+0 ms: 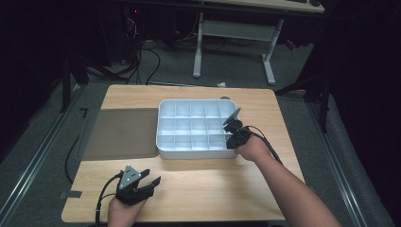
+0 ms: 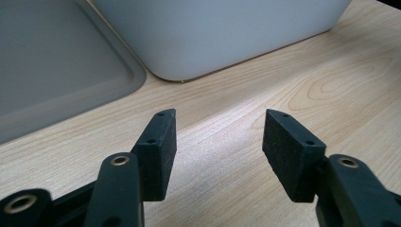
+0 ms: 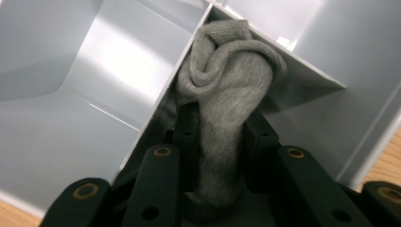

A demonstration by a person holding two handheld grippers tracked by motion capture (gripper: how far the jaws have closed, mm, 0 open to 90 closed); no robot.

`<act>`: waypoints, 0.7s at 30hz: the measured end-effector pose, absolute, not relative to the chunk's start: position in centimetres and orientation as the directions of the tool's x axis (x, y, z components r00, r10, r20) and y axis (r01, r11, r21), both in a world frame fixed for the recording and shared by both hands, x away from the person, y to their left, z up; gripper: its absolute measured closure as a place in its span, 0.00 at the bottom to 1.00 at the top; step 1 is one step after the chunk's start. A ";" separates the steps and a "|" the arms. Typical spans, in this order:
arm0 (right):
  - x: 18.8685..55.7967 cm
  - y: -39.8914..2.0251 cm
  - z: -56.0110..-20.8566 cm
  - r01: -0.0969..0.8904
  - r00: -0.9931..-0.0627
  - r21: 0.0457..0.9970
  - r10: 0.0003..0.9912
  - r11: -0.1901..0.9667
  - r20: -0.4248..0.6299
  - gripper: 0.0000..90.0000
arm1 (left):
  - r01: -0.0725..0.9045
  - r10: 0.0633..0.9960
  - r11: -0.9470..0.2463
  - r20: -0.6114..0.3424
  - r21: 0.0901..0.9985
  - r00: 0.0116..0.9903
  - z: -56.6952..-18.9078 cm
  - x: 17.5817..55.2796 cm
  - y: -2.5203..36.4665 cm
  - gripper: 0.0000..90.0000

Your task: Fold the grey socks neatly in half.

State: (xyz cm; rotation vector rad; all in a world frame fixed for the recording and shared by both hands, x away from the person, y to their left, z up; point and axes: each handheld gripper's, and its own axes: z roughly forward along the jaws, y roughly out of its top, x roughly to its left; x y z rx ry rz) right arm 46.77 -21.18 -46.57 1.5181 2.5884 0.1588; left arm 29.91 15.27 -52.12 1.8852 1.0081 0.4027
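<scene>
grey sock [image 3: 222,109] is clamped in the right gripper [image 3: 220,137] over the white divided tray [image 1: 163,142]; left gripper [image 2: 220,142] gapes empty.

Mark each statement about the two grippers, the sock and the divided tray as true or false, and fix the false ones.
1. The right gripper is shut on a grey sock. True.
2. The left gripper holds a sock as well. False: its jaws stand open over bare wooden table, nothing between them.
3. The sock is over the white divided tray, against a divider wall. True.
4. The tray's compartments seen from above are packed with socks. False: those in the high view look empty.
5. The grey mat lies to the right of the tray in the high view. False: it lies to the left, beside it.
</scene>
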 end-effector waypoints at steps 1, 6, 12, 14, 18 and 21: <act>46.8 -21.2 -46.6 0.860 -0.482 0.159 0.874 0.486 -0.065 0.80 | 0.477 0.782 -0.232 -0.130 0.847 0.610 -52.1 29.9 15.3 0.51; 46.7 -21.0 -46.5 0.864 -0.473 0.157 0.878 0.478 -0.068 0.76 | 0.479 0.783 -0.230 -0.132 0.847 0.608 -52.1 29.9 15.3 0.51; 46.7 -21.0 -45.8 0.859 -0.483 0.164 0.874 0.485 -0.051 0.68 | 0.479 0.781 -0.232 -0.132 0.847 0.611 -52.2 29.9 15.2 0.51; 46.7 -21.1 -45.5 0.855 -0.488 0.172 0.871 0.489 -0.049 0.67 | 0.480 0.781 -0.231 -0.132 0.847 0.610 -52.1 29.9 15.2 0.51; 46.6 -21.5 -44.6 0.866 -0.467 0.185 0.884 0.464 -0.030 0.66 | 0.480 0.781 -0.231 -0.133 0.846 0.610 -52.1 29.9 15.2 0.51; 46.5 -22.0 -43.9 0.859 -0.475 0.209 0.880 0.466 -0.009 0.67 | 0.481 0.781 -0.230 -0.134 0.846 0.610 -52.2 29.9 15.1 0.51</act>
